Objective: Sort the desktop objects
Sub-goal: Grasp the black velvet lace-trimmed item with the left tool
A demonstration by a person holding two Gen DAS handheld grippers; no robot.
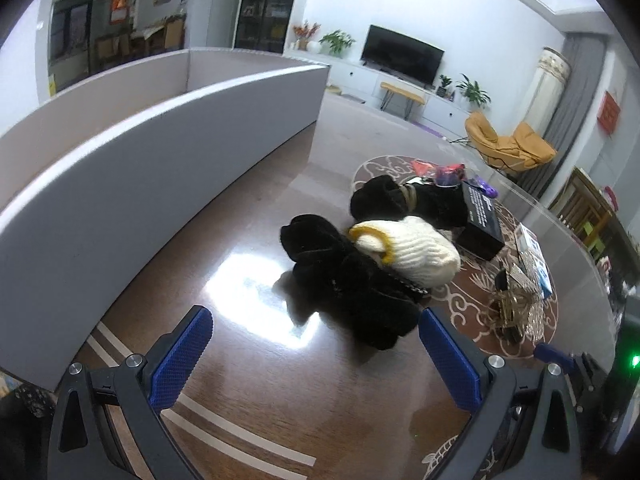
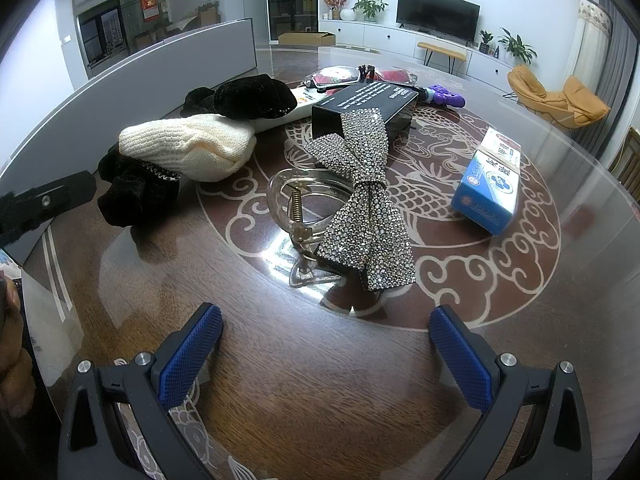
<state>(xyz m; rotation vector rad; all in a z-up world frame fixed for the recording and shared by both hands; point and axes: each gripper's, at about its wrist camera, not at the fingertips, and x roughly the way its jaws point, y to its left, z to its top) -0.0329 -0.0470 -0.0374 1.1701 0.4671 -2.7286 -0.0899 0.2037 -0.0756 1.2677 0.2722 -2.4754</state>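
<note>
My left gripper is open just short of a black fuzzy item with a cream knitted hat leaning on it; a second black fuzzy item lies behind. My right gripper is open, empty, in front of a rhinestone bow hair clip with a clear claw. Beyond it lie a black box, a blue carton, a purple item, the cream hat and both black fuzzy items.
A grey partition wall curves along the left of the round glass-topped table. A white remote and red-tinted glasses lie at the back. The left gripper's body shows at the right view's left edge.
</note>
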